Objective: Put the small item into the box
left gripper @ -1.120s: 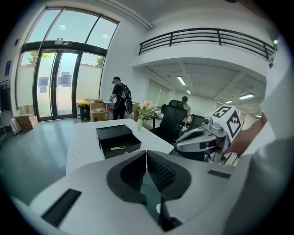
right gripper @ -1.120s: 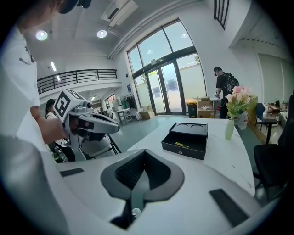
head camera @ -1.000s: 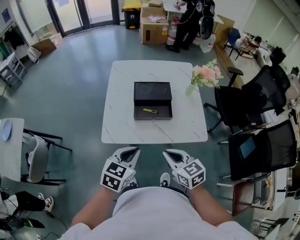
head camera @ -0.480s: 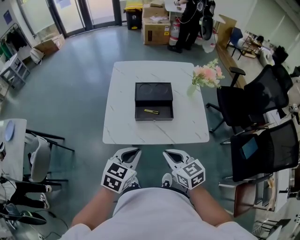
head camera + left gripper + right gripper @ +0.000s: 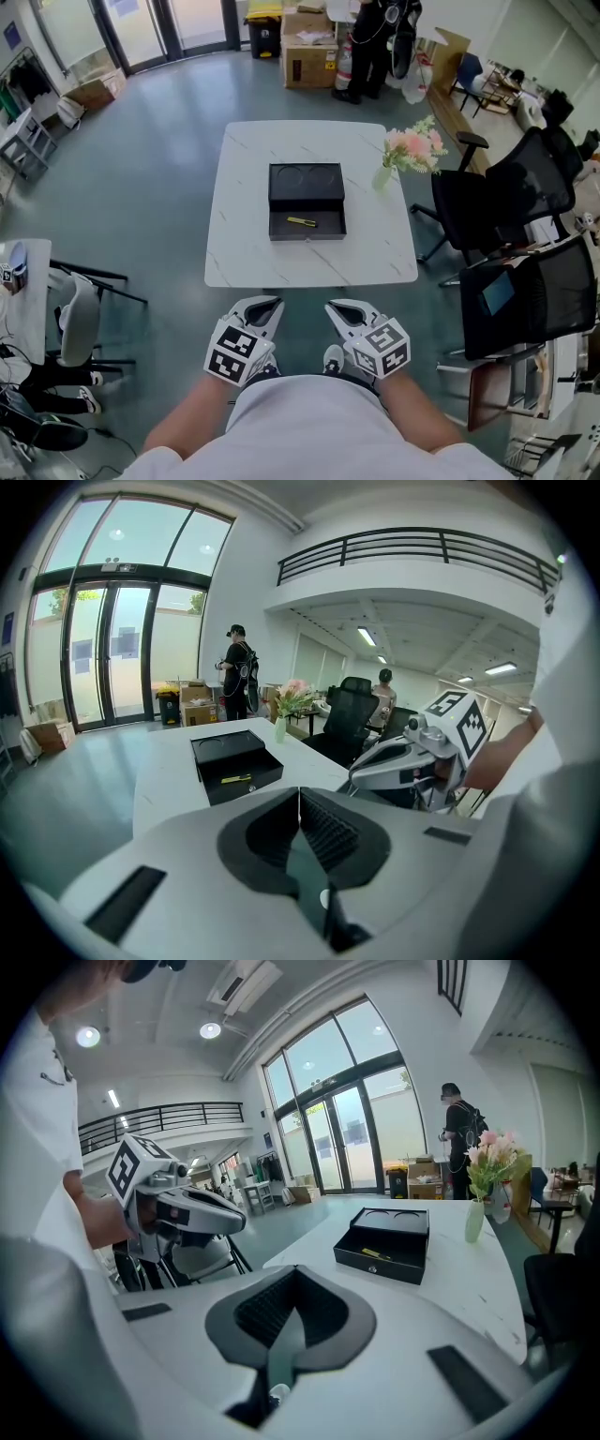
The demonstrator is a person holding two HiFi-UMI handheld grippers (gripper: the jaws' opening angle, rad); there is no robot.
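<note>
- Hanging back off the near edge of the white table [image 5: 244,255], both tongs sit low by the body. The left gripper [image 5: 263,304] and right gripper [image 5: 341,307] are each pressed together with nothing pinched.
- The small yellow item [image 5: 301,222] lies inside the open black box [image 5: 307,184] mid-table, with a vase of pink flowers [image 5: 411,150] at the right edge.
- My guess is the placing is done, or this is a rest pose. Any next move means stepping in over the near edge.
- The item's too small to identify, and I can't tell if the box's far half is a lid.
</note>
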